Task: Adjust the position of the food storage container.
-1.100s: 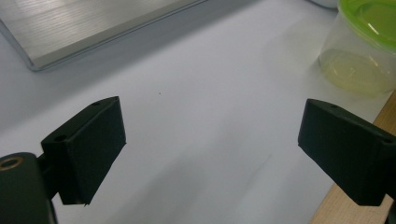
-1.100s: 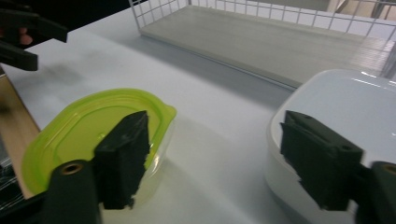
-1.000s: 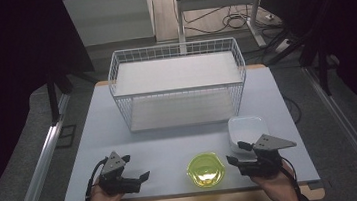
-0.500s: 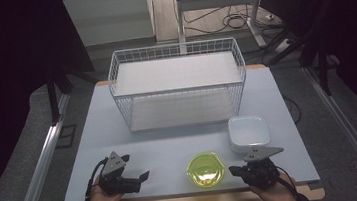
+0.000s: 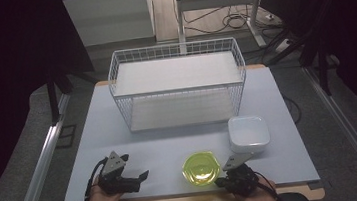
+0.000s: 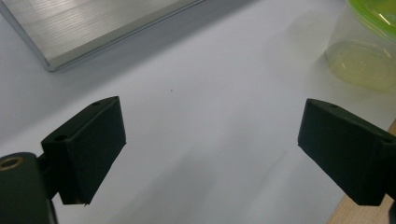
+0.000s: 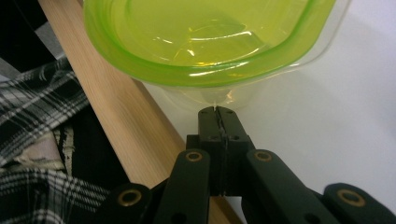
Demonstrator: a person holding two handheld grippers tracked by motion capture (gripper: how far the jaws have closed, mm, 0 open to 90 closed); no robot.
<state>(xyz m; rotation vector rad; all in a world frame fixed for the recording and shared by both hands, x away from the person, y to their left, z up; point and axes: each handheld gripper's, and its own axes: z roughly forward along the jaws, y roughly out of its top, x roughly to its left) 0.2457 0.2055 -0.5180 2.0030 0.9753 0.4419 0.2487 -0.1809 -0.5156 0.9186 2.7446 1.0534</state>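
Green bowl [image 5: 200, 167] sits at the near edge of the bench [image 5: 161, 142], just left of the right tool [image 5: 221, 181]. Right tool's jaws are pressed together, empty, tips at the bowl's wall. Left tool [image 5: 143, 176] rests on the bench, jaws wide, empty. White bowl [image 5: 248, 133] stands behind.

In the right gripper view, the translucent yellow-green plastic bowl [image 7: 210, 42] is cut off by the top edge, so its far rim is not seen. Whether the right gripper [image 7: 217, 112], its tips pressed together, touches this bowl's clear base, I cannot tell. In the left gripper view the same bowl [image 6: 369, 51] is cut by the top right corner. Near the bowl, in the high view, both forearms leave the bottom edge.
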